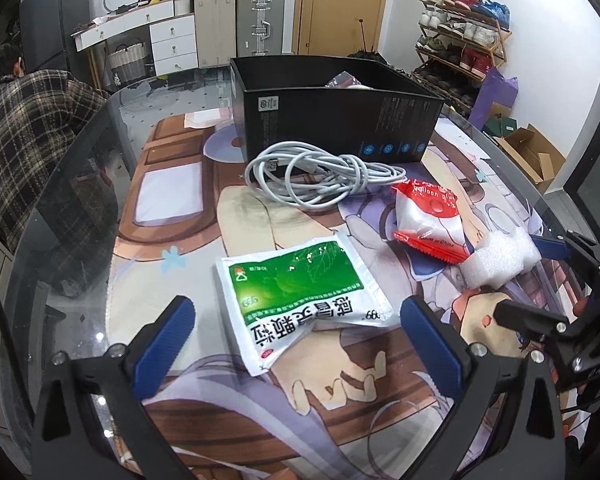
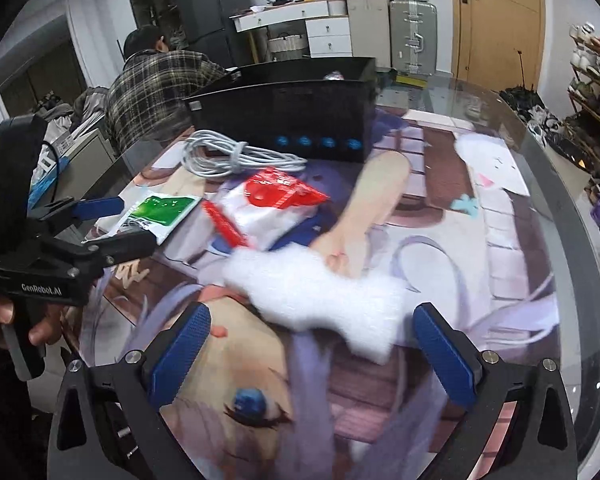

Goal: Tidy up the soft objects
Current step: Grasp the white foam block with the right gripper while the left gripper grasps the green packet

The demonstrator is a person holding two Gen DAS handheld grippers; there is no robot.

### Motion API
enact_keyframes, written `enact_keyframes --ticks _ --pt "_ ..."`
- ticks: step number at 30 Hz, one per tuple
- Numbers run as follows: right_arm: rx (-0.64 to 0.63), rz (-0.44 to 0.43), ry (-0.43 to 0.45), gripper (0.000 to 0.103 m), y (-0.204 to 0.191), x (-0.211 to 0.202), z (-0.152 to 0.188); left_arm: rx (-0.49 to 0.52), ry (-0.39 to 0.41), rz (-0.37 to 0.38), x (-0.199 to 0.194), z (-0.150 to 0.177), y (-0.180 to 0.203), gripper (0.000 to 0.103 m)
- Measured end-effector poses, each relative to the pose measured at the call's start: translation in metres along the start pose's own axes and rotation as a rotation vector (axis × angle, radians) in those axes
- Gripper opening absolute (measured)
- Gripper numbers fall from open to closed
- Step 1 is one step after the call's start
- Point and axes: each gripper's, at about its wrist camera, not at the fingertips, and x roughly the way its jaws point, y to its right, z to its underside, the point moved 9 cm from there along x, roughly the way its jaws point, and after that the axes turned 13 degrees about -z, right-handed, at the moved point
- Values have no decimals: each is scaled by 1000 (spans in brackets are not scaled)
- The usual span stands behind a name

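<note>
Four loose items on the mat (image 1: 172, 200), one black box (image 1: 332, 120) at the far end. One coiled white cable (image 1: 320, 178) lies right against the box's front wall. One red-and-white bag (image 1: 428, 220) sits just this side of the cable, tilted, and its lower end rests on one white foam piece (image 1: 500, 256). One green-and-white sachet (image 1: 300, 300) lies flat, apart from the bag, nearest the left gripper (image 1: 296, 344).

That left gripper is spread wide, both blue pads (image 1: 168, 340) clear of the sachet, whose near corner reaches between them. Nothing gripped.

Over on the other side, the right gripper (image 2: 312, 352) also has its fingers wide apart, and the foam (image 2: 316, 292) lies just ahead with its near edge reaching between the pads (image 2: 180, 356). The view here is blurred, so contact cannot be told.

Inside the box something pale and a bit of wrapper peek above the rim; too little shows to count them. One person in a plaid shirt (image 1: 28, 140) sits beyond the table edge.
</note>
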Motion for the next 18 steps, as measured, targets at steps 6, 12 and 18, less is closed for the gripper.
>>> enact_keyframes --ticks 6,12,18 --pt "-2 27 9 102 -5 9 -6 11 -17 -6 5 3 2 103" --pt "-1 48 7 102 -5 13 -10 20 -17 -9 5 4 4 103" --pt "-8 51 10 102 -4 14 -10 11 -28 -6 6 2 4 103"
